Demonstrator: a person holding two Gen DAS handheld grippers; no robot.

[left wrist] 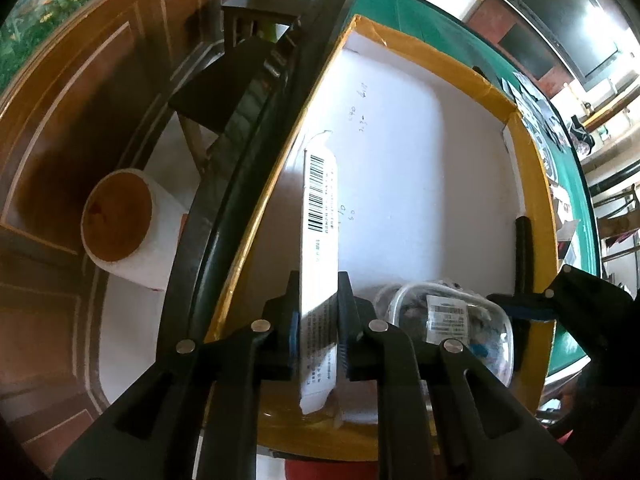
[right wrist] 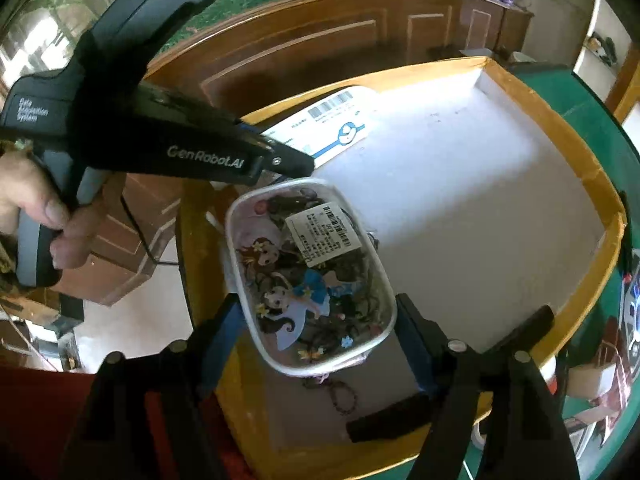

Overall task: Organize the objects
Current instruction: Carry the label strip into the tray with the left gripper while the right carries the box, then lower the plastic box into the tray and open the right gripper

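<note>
A: Left tongs (left wrist: 318,320) are clamped on the near end of the flat white packet (left wrist: 320,248). It stands on its thin edge inside the cardboard box (left wrist: 536,208), close to the box's left wall. Right tongs (right wrist: 320,340) stand apart around the clear tub (right wrist: 308,276) of small trinkets; the pads look just clear of its sides, so I judge the tub rests on the box floor, at the near end.

B: Orientation of the packet?

A: Long axis runs from the tongs away along the left wall; barcode end points toward the far end of the box. Tub's long axis runs near to far, slightly tilted.

B: Risks?

A: Packet is thin and on edge. If let go, it may topple flat toward the tub. The two tongs sit close together, so lifting one out could knock the other. The box lies right at the edge of the green desk (left wrist: 440,28); a hard shove could slide it off
</note>
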